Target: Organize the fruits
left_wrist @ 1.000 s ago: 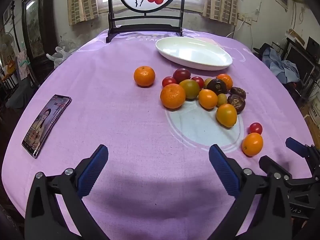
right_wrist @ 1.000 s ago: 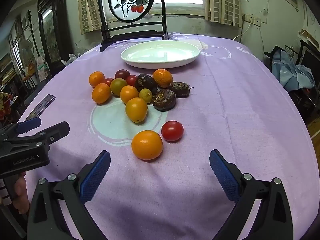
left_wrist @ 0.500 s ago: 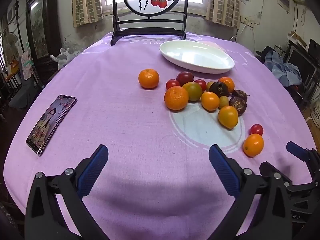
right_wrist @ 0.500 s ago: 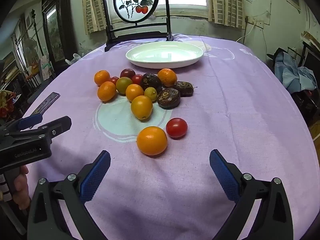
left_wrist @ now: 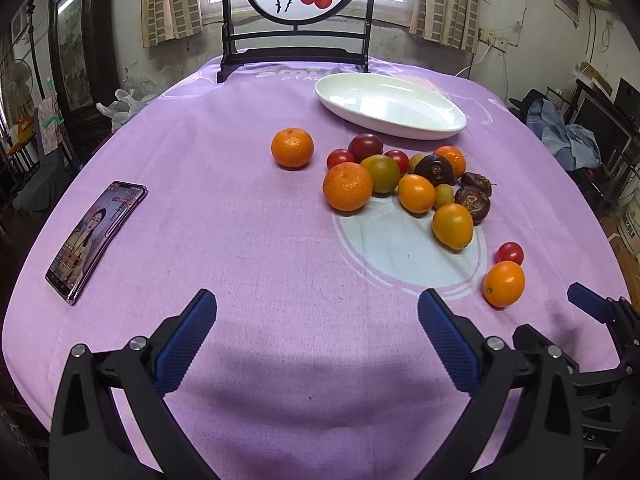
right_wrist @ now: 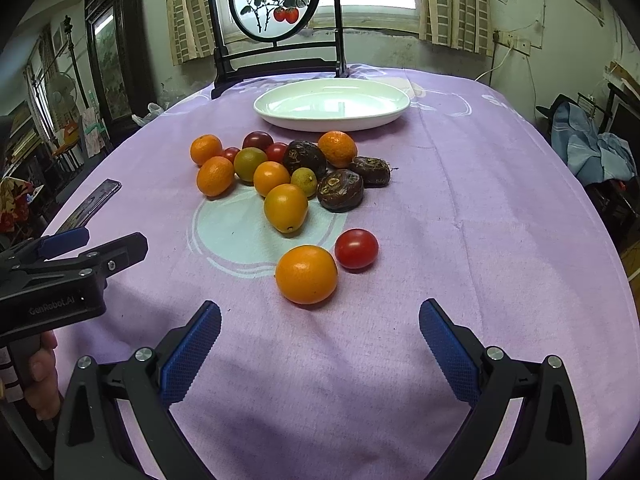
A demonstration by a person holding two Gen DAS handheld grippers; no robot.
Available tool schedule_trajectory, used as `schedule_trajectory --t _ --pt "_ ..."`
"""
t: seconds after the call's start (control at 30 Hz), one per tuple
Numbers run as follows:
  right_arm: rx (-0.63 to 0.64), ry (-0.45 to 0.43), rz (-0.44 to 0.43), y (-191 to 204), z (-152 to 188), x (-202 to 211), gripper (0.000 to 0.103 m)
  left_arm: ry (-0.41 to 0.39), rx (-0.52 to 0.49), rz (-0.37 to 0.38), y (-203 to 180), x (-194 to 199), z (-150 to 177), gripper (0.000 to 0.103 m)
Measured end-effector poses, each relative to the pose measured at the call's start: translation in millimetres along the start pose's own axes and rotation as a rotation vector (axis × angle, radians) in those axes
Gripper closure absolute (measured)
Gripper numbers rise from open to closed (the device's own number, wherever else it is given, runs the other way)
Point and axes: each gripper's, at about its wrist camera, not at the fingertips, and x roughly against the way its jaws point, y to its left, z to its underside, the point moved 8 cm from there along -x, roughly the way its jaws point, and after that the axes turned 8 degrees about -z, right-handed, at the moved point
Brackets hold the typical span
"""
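Note:
A heap of fruit lies mid-table on a purple cloth: mandarins, red tomatoes, a green-yellow tomato (right_wrist: 250, 163), dark wrinkled passion fruits (right_wrist: 340, 190). An empty white oval plate (right_wrist: 332, 120) (left_wrist: 390, 124) sits behind the heap. One orange fruit (right_wrist: 306, 274) (left_wrist: 504, 283) and a red cherry tomato (right_wrist: 356, 248) (left_wrist: 510, 253) lie apart, nearest me. My right gripper (right_wrist: 320, 340) is open, just short of that orange fruit. My left gripper (left_wrist: 316, 332) is open over bare cloth, left of the heap. A lone mandarin (left_wrist: 292, 147) sits left of the pile.
A phone (left_wrist: 94, 236) with a lit screen lies at the table's left edge. A dark-framed round painted screen (left_wrist: 296, 20) stands at the far edge behind the plate. A hand (right_wrist: 40, 376) holds the left gripper's handle. Chairs, clothes and clutter surround the table.
Both grippers have drawn slightly back and tilted up, so the fruit and plate sit a little lower and farther in each view. Both stay open; no fruit has moved.

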Motion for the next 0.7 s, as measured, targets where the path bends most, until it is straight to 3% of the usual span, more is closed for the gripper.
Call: schedule_trajectory --t 0.7 --pt "-0.002 0.014 -0.008 1.6 3.1 -3.1 0.004 0.007 -0.004 0.001 -0.6 -0.9 1.7 0.004"
